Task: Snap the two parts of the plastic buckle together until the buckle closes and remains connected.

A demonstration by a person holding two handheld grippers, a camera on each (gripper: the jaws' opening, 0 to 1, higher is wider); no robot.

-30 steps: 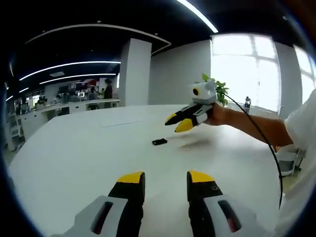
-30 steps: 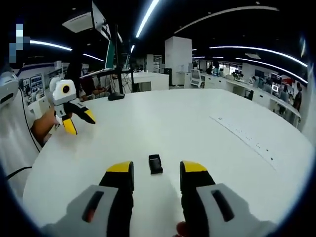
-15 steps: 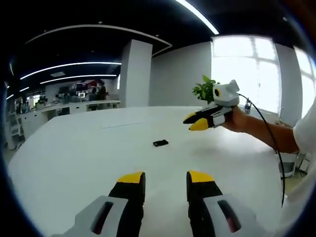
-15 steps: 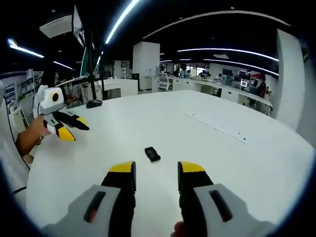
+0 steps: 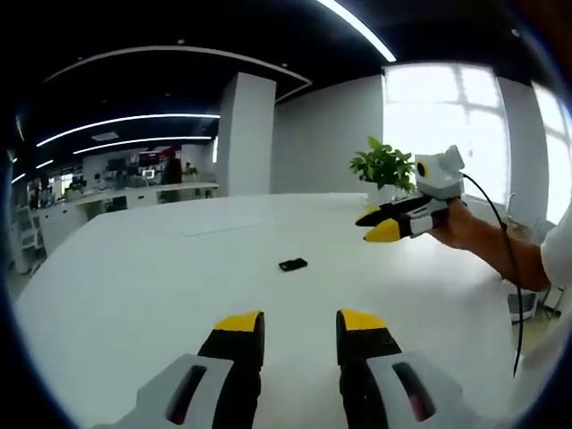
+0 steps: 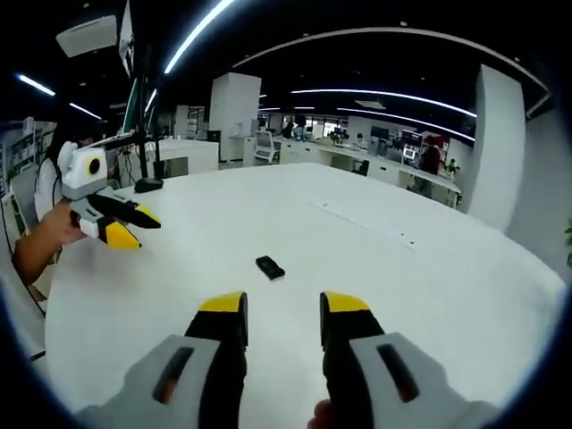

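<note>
A small black plastic buckle (image 5: 292, 264) lies flat on the wide white tabletop (image 5: 134, 277), ahead of both pairs of jaws and touched by neither. The left gripper (image 5: 300, 324) has its yellow-tipped jaws parted and empty. The right gripper (image 6: 282, 307) likewise stands parted, holding nothing, the buckle (image 6: 269, 267) just beyond its tips.

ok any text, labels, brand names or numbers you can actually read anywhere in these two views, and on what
None can be read.
Black buckle on the white table: no legible marking; too small.
Left gripper and right gripper: yellow tips and grey bodies carry no visible lettering.
Background office screens and signs behind the table: too small and blurred to read.
</note>
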